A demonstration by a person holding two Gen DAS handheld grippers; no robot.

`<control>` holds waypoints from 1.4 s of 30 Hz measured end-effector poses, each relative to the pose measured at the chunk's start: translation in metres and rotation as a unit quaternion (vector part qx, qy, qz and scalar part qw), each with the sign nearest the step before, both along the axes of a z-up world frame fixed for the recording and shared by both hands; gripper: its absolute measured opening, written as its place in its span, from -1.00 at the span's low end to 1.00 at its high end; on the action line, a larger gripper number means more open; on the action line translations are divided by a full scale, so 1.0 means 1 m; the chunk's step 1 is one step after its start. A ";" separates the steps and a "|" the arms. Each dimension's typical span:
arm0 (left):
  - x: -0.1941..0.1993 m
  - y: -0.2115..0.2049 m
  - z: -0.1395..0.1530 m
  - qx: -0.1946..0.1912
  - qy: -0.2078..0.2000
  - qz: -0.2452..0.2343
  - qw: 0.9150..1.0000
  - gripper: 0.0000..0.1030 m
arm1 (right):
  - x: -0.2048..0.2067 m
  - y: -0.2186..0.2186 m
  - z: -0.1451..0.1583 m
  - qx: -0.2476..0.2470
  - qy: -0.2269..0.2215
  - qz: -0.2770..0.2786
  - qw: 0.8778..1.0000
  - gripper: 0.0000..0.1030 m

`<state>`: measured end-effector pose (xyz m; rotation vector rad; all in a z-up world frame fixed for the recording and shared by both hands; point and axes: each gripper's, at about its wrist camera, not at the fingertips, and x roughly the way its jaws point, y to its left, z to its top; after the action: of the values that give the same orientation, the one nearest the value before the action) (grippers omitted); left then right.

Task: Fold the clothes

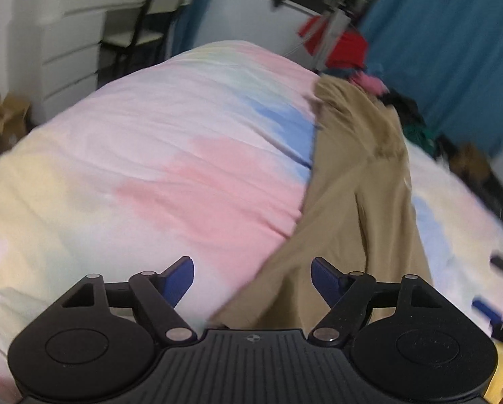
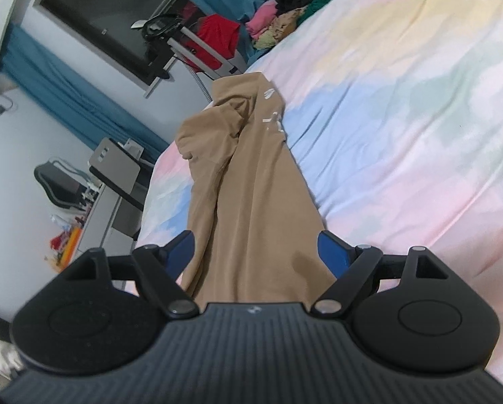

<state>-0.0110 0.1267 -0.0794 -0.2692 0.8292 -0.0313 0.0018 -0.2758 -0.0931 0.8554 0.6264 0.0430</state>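
A tan garment lies bunched in a long strip across the pastel tie-dye bedspread. In the right wrist view the garment shows a white print near its far end. My left gripper is open just above the bed, its right finger over the garment's near edge. My right gripper is open with the garment's near end lying between its blue pads. Neither holds cloth. The right gripper's fingertips also show at the right edge of the left wrist view.
A pile of pink, green, black and tan clothes sits at the bed's far end. A red garment hangs on a rack beside blue curtains. White drawers and a chair stand beyond the bed; a desk is at one side.
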 end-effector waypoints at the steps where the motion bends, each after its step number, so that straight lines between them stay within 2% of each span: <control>1: -0.001 -0.006 0.000 0.014 0.000 -0.008 1.000 0.29 | -0.001 -0.002 -0.002 0.007 0.002 -0.002 1.000 0.61; 3: -0.002 -0.017 -0.001 0.043 -0.001 -0.025 0.999 0.05 | -0.001 -0.004 -0.004 0.013 0.007 -0.001 1.000 0.61; 5: -0.004 -0.028 -0.001 0.072 -0.001 -0.042 0.997 -0.29 | -0.001 -0.004 -0.005 0.015 0.011 0.000 1.000 0.61; 6: -0.005 -0.034 -0.001 0.086 -0.001 -0.051 0.995 -0.38 | 0.000 -0.003 -0.004 0.007 0.013 -0.001 1.000 0.61; 8: -0.007 -0.045 -0.002 0.114 -0.001 -0.067 0.991 -0.75 | 0.001 -0.001 -0.003 -0.009 0.017 -0.003 1.000 0.61; 10: -0.010 -0.054 0.000 0.137 -0.009 -0.084 0.987 -0.88 | 0.002 0.002 -0.002 -0.026 0.021 -0.004 0.999 0.61; 14: -0.024 -0.060 0.012 0.144 -0.065 -0.112 0.981 -0.95 | 0.004 0.003 -0.005 -0.037 0.032 -0.003 0.999 0.61; 16: -0.037 -0.066 0.020 0.154 -0.100 -0.135 0.974 -0.95 | 0.005 0.002 -0.007 -0.038 0.039 -0.006 0.998 0.61; 20: -0.060 -0.088 0.034 0.176 -0.150 -0.200 0.952 -0.95 | 0.006 0.000 -0.012 -0.039 0.048 -0.010 0.998 0.61; 23: -0.071 -0.113 0.038 0.203 -0.172 -0.254 0.930 -0.95 | 0.007 0.001 -0.012 -0.043 0.051 -0.010 0.998 0.61; 25: -0.073 -0.129 0.034 0.213 -0.172 -0.292 0.916 -0.96 | 0.008 0.001 -0.013 -0.045 0.053 -0.008 0.998 0.61; 28: -0.063 -0.150 0.015 0.200 -0.131 -0.348 0.906 -0.96 | 0.008 0.002 -0.014 -0.051 0.057 -0.004 0.997 0.61; 31: -0.052 -0.160 -0.003 0.182 -0.075 -0.372 0.907 -0.94 | 0.009 0.003 -0.015 -0.057 0.062 0.001 0.996 0.61; 33: -0.048 -0.155 -0.002 0.156 -0.066 -0.373 0.912 -0.86 | 0.009 0.003 -0.015 -0.060 0.065 0.004 0.996 0.61; 35: -0.045 -0.150 -0.002 0.129 -0.058 -0.373 0.917 -0.66 | 0.009 0.004 -0.016 -0.063 0.067 0.006 0.996 0.61; 36: -0.043 -0.145 0.000 0.115 -0.059 -0.367 0.921 -0.57 | 0.009 0.005 -0.016 -0.063 0.067 0.006 0.996 0.61; 38: -0.041 -0.134 0.007 0.090 -0.072 -0.344 0.932 -0.25 | 0.009 0.005 -0.016 -0.063 0.066 0.006 0.996 0.61; 42: -0.038 -0.124 0.013 0.082 -0.081 -0.303 0.946 -0.18 | 0.009 0.007 -0.015 -0.064 0.064 0.009 0.996 0.60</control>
<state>-0.0487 0.0030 -0.0660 0.1536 0.7192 -0.5514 0.0111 -0.2691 -0.1081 0.7316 0.7490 -0.0363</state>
